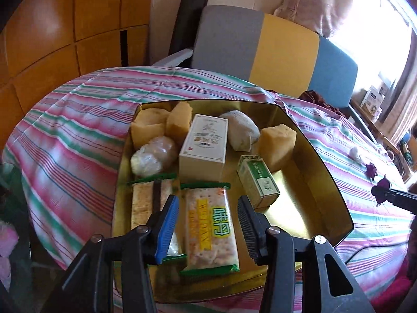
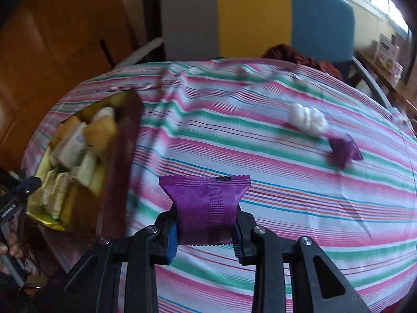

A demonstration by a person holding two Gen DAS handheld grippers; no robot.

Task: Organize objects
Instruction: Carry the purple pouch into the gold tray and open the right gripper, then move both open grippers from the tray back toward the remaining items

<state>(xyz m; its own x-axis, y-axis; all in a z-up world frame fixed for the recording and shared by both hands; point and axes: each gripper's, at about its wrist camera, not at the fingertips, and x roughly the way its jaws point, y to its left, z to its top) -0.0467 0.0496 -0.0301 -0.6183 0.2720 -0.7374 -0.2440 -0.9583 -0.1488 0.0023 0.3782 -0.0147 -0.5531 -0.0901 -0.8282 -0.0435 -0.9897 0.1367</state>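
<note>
Squarely between the right gripper (image 2: 206,230) jaws sits the purple packet (image 2: 206,203), pinched.

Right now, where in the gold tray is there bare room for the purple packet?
Bare floor of the gold tray lies right of the green box and below the yellow block. The left and far sides are crowded.

Striped cloth (image 2: 260,156) in pink, green, white covers counter, creased toward upper middle of right wrist frame. Gold tin (image 1: 320,161) sits on cloth, centre of left wrist frame, left edge of right wrist frame, packed with snacks. White wrapped sweet (image 2: 307,120) lies on cloth upper right; small purple packet (image 2: 344,151) just beside it, lower right of it. Both well apart from tin.
</note>
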